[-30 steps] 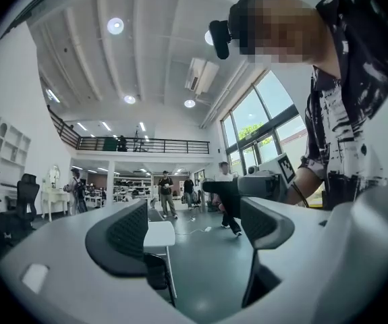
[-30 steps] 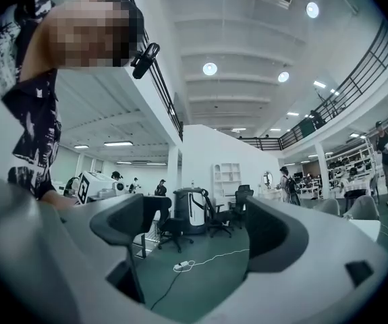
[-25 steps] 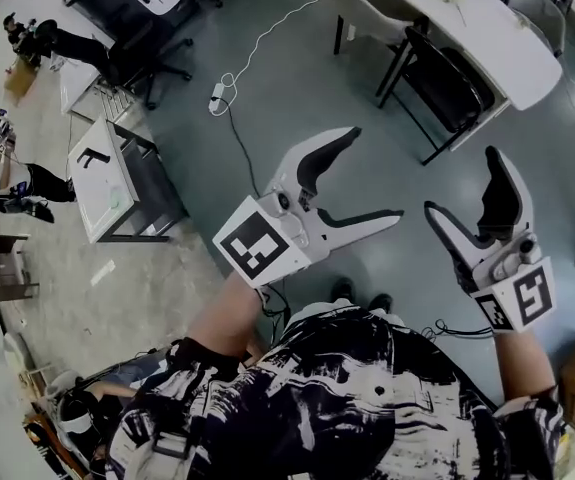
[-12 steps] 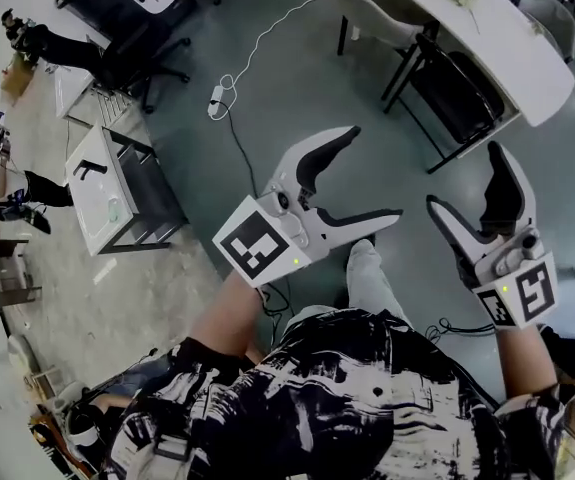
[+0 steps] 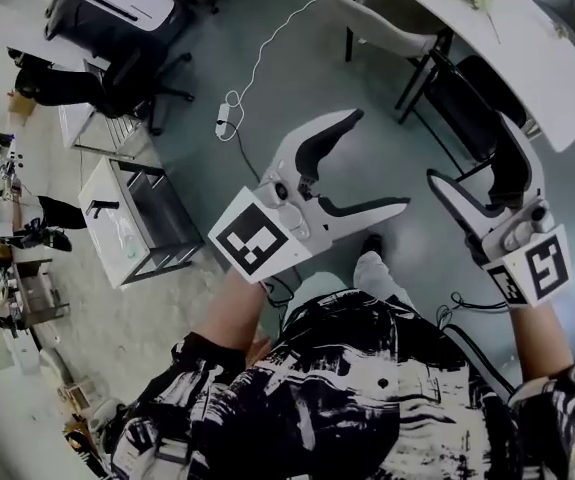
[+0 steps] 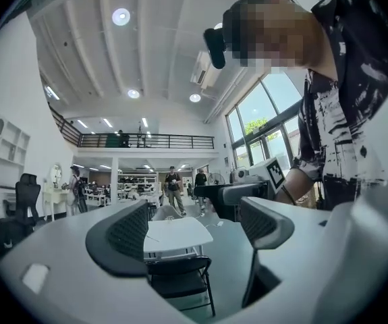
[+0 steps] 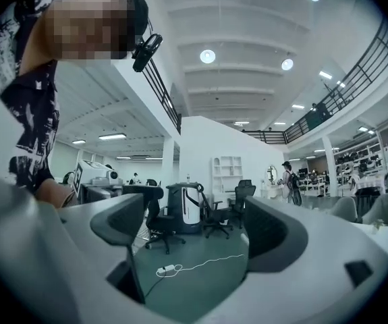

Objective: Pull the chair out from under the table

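Note:
A black folding chair [image 5: 467,93] stands tucked under the long white table [image 5: 527,53] at the head view's upper right. Seen from the left gripper view, the same chair [image 6: 177,276] sits below the white tabletop [image 6: 175,235], straight ahead between the jaws and still at a distance. My left gripper [image 5: 377,161] is open, held in the air over the grey floor, short of the chair. Close to the chair's near side, my right gripper [image 5: 473,158] is also open and empty. The right gripper view faces away from the chair, toward office chairs.
A beige chair [image 5: 375,13] stands at the table's left end. A power strip with a white cable [image 5: 223,116] lies on the floor. A white metal cart [image 5: 132,223] and a black office chair [image 5: 132,68] stand at the left. People [image 6: 173,189] walk far off.
The person has stepped forward, so the table and black chair have come closer to both grippers. Both grippers stay open and empty.

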A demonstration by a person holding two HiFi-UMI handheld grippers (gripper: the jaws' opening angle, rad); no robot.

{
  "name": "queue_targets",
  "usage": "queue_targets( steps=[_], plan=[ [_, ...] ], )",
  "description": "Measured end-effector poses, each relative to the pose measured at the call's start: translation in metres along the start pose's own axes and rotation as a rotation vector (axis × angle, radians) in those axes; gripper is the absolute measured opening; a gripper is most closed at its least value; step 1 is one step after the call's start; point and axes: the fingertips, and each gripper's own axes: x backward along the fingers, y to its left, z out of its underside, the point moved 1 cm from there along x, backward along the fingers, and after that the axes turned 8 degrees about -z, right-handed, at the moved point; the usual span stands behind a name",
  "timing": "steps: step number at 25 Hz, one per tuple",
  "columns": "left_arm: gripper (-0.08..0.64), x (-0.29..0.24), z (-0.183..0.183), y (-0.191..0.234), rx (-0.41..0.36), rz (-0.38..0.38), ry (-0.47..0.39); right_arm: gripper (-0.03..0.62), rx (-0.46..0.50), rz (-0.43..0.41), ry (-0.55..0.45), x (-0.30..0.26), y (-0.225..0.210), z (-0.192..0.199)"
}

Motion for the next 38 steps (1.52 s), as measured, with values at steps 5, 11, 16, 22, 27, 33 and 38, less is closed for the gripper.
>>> queue_targets(
  steps=[5, 11, 16, 22, 27, 33, 38],
  plan=[
    [0.410, -0.041, 0.002, 0.041, -0.009, 0.076, -0.014, 0.423, -0.003, 0.090, 0.022, -0.014, -0.048, 0.009],
    [0.410, -0.096, 0.021, 0.073, -0.015, 0.299, 0.002, 0.423, 0.013, 0.306, 0.056, -0.008, -0.090, 0.021],
    [0.410, -0.163, 0.049, 0.103, -0.042, 0.475, 0.044, 0.423, 0.002, 0.492, 0.130, 0.004, -0.143, 0.052],
    [0.410, -0.242, 0.084, 0.129, -0.169, 0.675, 0.106, 0.423, -0.013, 0.694, 0.254, 0.032, -0.193, 0.098],
    [0.409, -0.306, 0.167, 0.141, -0.392, 0.755, 0.214, 0.422, 0.027, 0.710, 0.530, 0.057, -0.242, 0.187],
    [0.408, -0.379, 0.318, 0.159, -0.690, 0.761, 0.420, 0.422, 0.136, 0.546, 1.037, 0.100, -0.298, 0.329],
    [0.408, -0.416, 0.405, 0.166, -0.935, 0.777, 0.504, 0.422, 0.153, 0.399, 1.292, 0.138, -0.314, 0.432]
  ],
)
